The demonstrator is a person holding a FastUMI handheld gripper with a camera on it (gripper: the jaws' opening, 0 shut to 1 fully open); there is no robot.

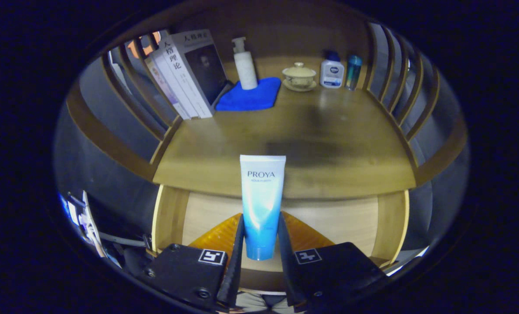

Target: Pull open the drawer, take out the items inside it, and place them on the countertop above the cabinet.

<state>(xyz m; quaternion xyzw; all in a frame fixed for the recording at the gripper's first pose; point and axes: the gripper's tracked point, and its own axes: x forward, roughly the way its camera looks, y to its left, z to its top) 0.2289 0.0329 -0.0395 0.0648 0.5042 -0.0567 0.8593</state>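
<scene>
Gripper (261, 244) closed on a tube (262, 205), both fingers pressed against its lower sides. Tube held upright, cap end down between the fingers, flat crimped end up, reaching above the front edge of the tabletop (311, 144).

Open room: the near and middle tabletop is bare wood, wide between the two slatted side rails (398, 87). Things sit only along the back. Front edge of the tabletop runs just behind the tube. Below it, the open drawer (337, 218) with pale wooden walls and an orange liner (218, 235) showing on either side of the fingers.

Tube: white at the top, fading to blue toward the cap, glossy.

Back row, left to right: books (185, 72) leaning against the left rail; blue cloth (250, 97) with a white pump bottle (245, 65) standing on it; lidded cup on a saucer (299, 76); a small white bottle with blue cap (331, 70); a teal can (353, 72) just beside it. Dim lighting, dark shadow patch mid-tabletop.
</scene>
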